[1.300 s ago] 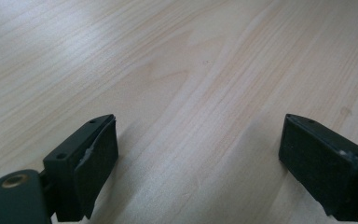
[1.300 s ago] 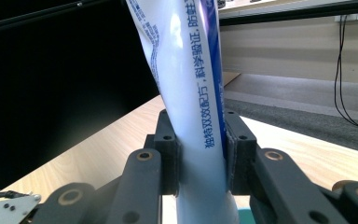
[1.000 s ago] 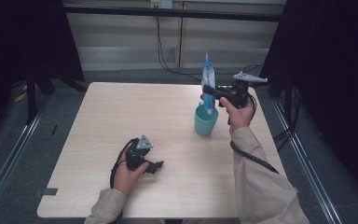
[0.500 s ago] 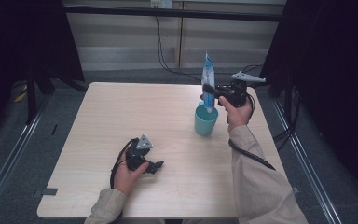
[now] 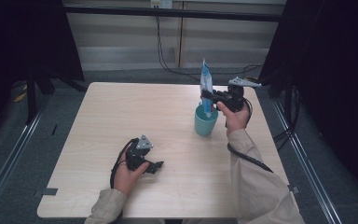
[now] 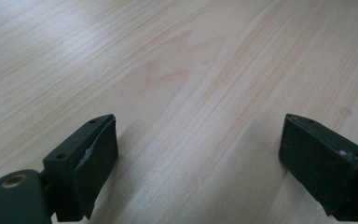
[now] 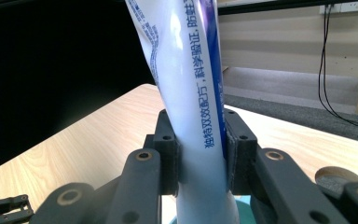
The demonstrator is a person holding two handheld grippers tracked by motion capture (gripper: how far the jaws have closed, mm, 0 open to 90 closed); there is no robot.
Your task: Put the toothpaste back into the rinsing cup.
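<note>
A white and blue toothpaste tube (image 5: 206, 88) stands upright with its lower end inside a teal cup (image 5: 205, 122) on the right half of the table. My right gripper (image 5: 208, 95) is shut on the tube just above the cup's rim. In the right gripper view the two black jaws squeeze the tube (image 7: 193, 116) from both sides, and the cup's rim (image 7: 242, 201) shows below. My left gripper (image 5: 154, 166) rests low on the table near the front, open, with bare wood between its jaws (image 6: 196, 158).
The light wooden table (image 5: 121, 116) has open room across its left and middle. A black cable (image 5: 249, 156) trails from the right gripper along the sleeve. Dark curtains and a metal frame stand beyond the table's far edge.
</note>
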